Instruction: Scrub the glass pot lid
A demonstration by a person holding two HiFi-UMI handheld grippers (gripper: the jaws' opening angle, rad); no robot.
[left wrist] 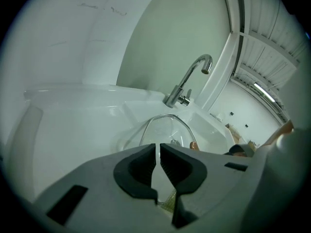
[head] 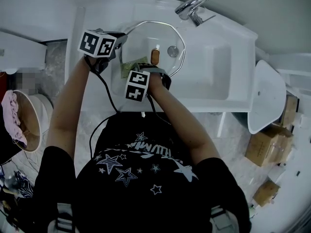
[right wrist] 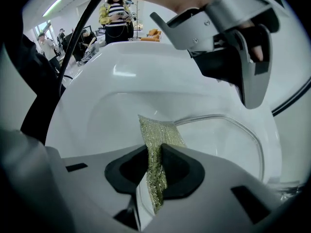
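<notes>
A glass pot lid (head: pixel 145 39) with a metal rim and a brown knob (head: pixel 155 56) stands tilted in the white sink basin (head: pixel 214 67). My left gripper (head: pixel 124 37) is shut on the lid's upper left rim. In the left gripper view the lid (left wrist: pixel 163 127) rises just past the nearly closed jaws of the left gripper (left wrist: pixel 158 159). My right gripper (head: pixel 144 71) points steeply down over the lid's near edge, shut on a green-gold scrubbing cloth (head: pixel 132 67). In the right gripper view the cloth (right wrist: pixel 158 140) hangs from the right gripper (right wrist: pixel 156 166) beside the lid (right wrist: pixel 223 144).
A chrome faucet (head: pixel 193 6) stands at the sink's back, with the drain (head: pixel 173 51) below it. A white seat-shaped piece (head: pixel 265 96) and cardboard boxes (head: pixel 265 147) are to the right. A bucket with a pink cloth (head: pixel 14 118) stands at the left.
</notes>
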